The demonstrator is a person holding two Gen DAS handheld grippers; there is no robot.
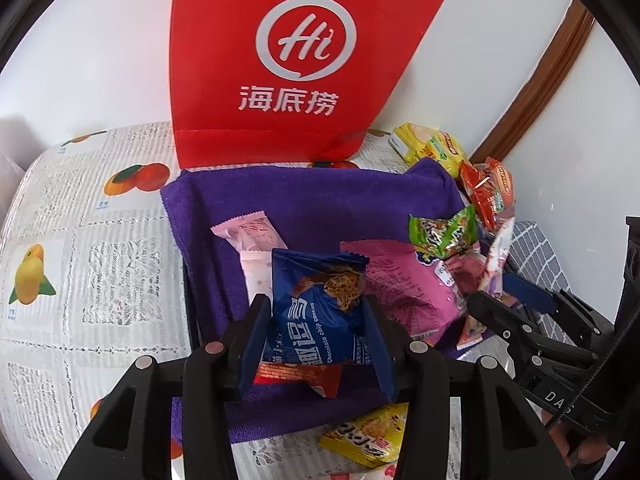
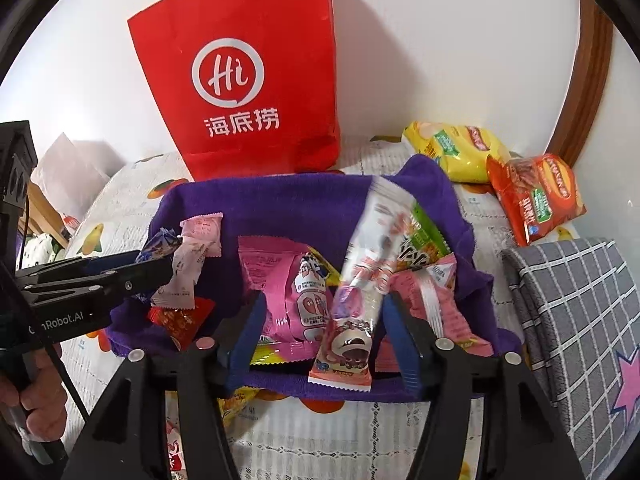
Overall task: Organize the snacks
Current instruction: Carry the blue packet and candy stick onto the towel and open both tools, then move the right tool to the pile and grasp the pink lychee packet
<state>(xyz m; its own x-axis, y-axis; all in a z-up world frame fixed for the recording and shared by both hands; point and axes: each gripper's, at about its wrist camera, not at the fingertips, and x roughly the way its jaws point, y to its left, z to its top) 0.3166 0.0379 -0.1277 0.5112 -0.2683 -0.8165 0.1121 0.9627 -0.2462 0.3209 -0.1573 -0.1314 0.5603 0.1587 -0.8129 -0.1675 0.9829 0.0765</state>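
A box lined with purple cloth (image 1: 320, 200) holds several snack packets. My left gripper (image 1: 316, 304) is shut on a blue chocolate chip cookie packet (image 1: 320, 280), held upright over the box's near left part. Beneath it lie a red packet (image 1: 296, 376) and a pale pink packet (image 1: 252, 236). My right gripper (image 2: 325, 300) is open over the box's right side. A long white and pink packet (image 2: 360, 280), blurred, stands loose between its spread jaws, above a pink packet (image 2: 296, 288) and a green one (image 1: 444, 236).
A red paper bag (image 2: 248, 80) stands behind the box against the white wall. Yellow (image 2: 460, 148) and orange (image 2: 536, 196) chip bags lie at the back right. A yellow packet (image 1: 368, 436) lies on the fruit-print tablecloth in front. A grey checked cushion (image 2: 580, 320) is at the right.
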